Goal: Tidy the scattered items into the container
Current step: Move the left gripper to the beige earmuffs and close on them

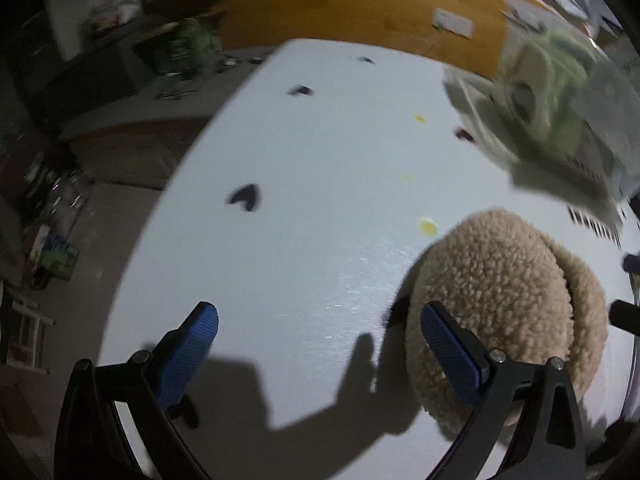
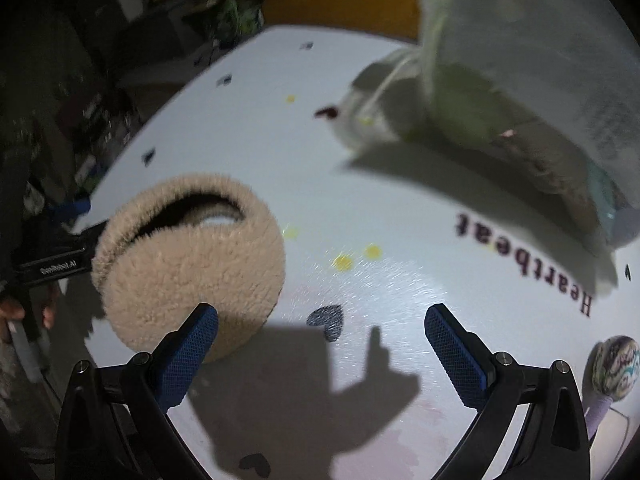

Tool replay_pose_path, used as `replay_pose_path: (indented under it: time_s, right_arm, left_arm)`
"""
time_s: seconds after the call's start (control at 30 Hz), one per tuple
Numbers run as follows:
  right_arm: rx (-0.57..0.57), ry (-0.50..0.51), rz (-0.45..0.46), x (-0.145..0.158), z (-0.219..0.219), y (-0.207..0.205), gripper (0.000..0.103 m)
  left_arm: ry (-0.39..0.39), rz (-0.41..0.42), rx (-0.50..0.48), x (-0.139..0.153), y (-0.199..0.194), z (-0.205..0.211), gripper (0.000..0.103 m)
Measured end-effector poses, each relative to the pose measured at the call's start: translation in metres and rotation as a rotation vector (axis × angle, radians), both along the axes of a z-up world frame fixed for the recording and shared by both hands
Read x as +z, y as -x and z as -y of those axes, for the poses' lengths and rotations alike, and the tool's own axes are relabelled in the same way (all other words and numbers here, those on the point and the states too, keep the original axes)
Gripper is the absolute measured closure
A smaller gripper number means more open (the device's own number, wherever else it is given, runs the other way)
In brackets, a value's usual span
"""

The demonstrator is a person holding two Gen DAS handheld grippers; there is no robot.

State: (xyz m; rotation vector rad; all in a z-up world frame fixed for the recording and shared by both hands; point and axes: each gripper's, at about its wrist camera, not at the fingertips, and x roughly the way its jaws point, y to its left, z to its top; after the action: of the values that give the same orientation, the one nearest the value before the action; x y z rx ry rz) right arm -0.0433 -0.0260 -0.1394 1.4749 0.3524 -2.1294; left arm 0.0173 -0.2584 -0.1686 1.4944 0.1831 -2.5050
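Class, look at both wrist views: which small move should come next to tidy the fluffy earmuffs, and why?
Probably shift the left gripper rightwards so the earmuffs sit between its fingers, then close. Both grippers are open and empty, the earmuffs lie on the table just beside the left one's right finger, and the container waits beyond.

Translucent container [image 2: 532,80] motion-blurred, contents unreadable, cut by top and right picture edges. Fleece earmuff [image 1: 508,304] partly hidden behind left gripper finger [image 1: 452,352].

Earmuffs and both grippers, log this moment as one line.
left gripper: open, empty | right gripper: open, empty | earmuffs: on table, between grippers | bin: beyond
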Motion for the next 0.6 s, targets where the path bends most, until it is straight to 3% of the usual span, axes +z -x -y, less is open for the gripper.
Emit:
replay_pose_path:
  time_s: [0.23,0.6]
  right_arm:
    - [-0.036,-0.049,0.027,-0.016,-0.004,-0.001,0.0]
    - [-0.303,-0.078,0.05,-0.016,-0.099,-0.002,0.0]
  left_arm:
    - [0.01,0.012,-0.188,-0.003,0.013,-0.043,0.002]
    - [-0.045,0.014,-0.469,-0.007,0.031,-0.14,0.002]
